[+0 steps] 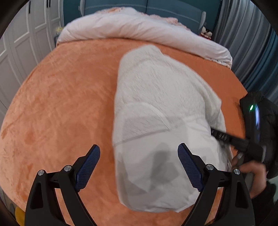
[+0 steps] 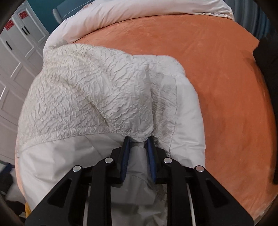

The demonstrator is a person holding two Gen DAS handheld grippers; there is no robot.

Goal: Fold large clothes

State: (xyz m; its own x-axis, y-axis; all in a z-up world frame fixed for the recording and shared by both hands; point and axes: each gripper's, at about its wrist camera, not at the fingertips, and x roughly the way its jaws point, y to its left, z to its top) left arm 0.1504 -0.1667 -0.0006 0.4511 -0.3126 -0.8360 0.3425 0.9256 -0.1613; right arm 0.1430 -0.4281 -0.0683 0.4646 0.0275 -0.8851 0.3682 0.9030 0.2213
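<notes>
looking from the left wrist view, the left black gripper with blue ribbed pads (image 1: 139,165) hangs over the bed with its jaws standing wide apart and nothing between them. under it lies the white crinkled padded jacket (image 1: 156,107), folded into a long bundle on the orange plush bed cover (image 1: 60,104). the bundle runs from the near edge of the bed toward the far side, a little right of the middle. the near end of the jacket shows a smooth white lining, and the far part has the crinkled outer cloth. the right black gripper (image 1: 225,136) comes in from the right side and its tip meets the right edge of the jacket. behind it a bare hand (image 1: 250,171) holds the handle. a rolled pale pink duvet (image 1: 139,29) lies across the far end of the bed. white panelled wardrobe doors (image 1: 20,43) stand at the left.

in the right wrist view, the right gripper (image 2: 138,141) is closed on a fold of the jacket (image 2: 83,90), pinching the stitched hem between its blue pads (image 2: 126,147). the jacket fills the left and middle of this view, and the cloth rises in a ridge from the pinched place. the orange cover (image 2: 217,87) is bare on the right, and the duvet (image 2: 139,10) is at the far edge.
</notes>
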